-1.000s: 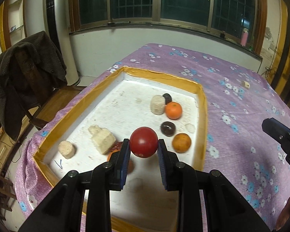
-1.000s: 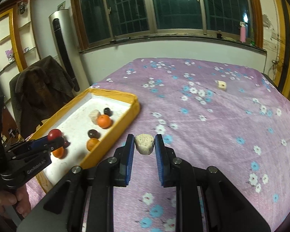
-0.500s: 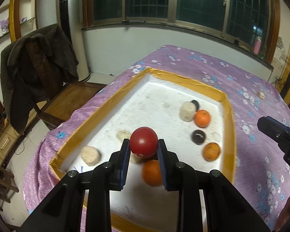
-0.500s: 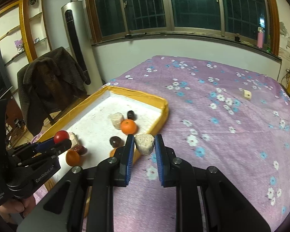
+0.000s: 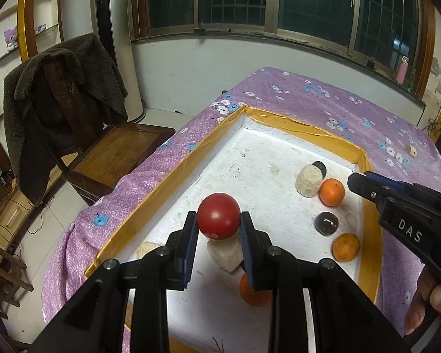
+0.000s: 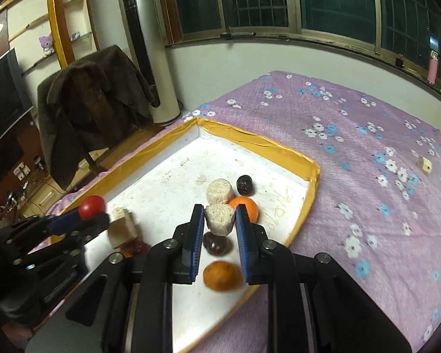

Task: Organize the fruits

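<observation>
My left gripper is shut on a red tomato and holds it above the white tray with the yellow rim. My right gripper is shut on a beige rough chunk and holds it over the tray's right part. In the tray lie oranges, dark round fruits and other beige chunks. The left gripper with the tomato shows at the left of the right wrist view. The right gripper's tip shows at the right of the left wrist view.
The tray sits on a purple flowered cloth. A small beige cube lies on the cloth at the far right. A wooden chair with a dark coat stands left of the table. A tall fan stands by the wall.
My right gripper has moved left with the beige chunk, from over the cloth to over the tray. My left gripper has shifted left and back with the tomato.
</observation>
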{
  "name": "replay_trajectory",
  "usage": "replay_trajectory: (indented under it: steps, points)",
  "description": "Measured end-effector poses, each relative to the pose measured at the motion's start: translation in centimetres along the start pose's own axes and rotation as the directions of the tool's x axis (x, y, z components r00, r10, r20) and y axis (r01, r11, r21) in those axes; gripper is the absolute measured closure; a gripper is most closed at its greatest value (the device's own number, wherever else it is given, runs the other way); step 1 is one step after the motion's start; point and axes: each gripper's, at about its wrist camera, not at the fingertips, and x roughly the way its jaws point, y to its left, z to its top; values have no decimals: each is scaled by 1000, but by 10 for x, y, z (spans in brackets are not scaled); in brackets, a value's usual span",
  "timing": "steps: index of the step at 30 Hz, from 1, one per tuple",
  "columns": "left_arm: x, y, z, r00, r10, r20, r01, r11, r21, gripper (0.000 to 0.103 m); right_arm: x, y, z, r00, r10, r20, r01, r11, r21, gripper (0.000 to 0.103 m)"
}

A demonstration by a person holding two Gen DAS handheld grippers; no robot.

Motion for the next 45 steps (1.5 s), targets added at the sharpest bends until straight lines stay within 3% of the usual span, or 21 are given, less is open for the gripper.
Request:
replay_trajectory:
  steps: [13,15,16,20,22,24,30,39,45]
  points:
    - [15,6,6,996,78,-34,-79,997,-27,72,38,-12,4,994,0,-105,-1,1000,-13,79]
    - [14,8,6,996,87,-35,-88,996,-31,48,39,-11,3,993,2,-118,-4,1000,-17,79]
    - [13,8,6,996,82,-32,-83,996,-35,44,40,-11,3,992,-1,-127,-2,1000,-22,79]
    - [4,9,7,997,77,-14,-77,996,-44,31,33,-10,1,990,-7,-138,2,999,-33,44]
    - [-4,8,7,998,64,1,-64,997,-42,27,24,-9,0,992,-15,-123,10,999,-43,41]
    - [-11,7,6,998,60,12,-59,997,-49,23,12,-10,-1,995,-20,-102,16,999,-41,32]
    - [-22,1,4,998,60,17,-59,997,-43,20,-31,-12,-10,999,-38,-30,35,997,-69,12]
    - [-44,-5,-4,995,90,39,-89,996,-31,16,-96,-15,-24,996,-23,82,32,994,-103,0]
    - [-59,-7,-9,995,84,55,-83,996,-21,12,-126,-5,-36,993,-5,122,23,989,-149,0]
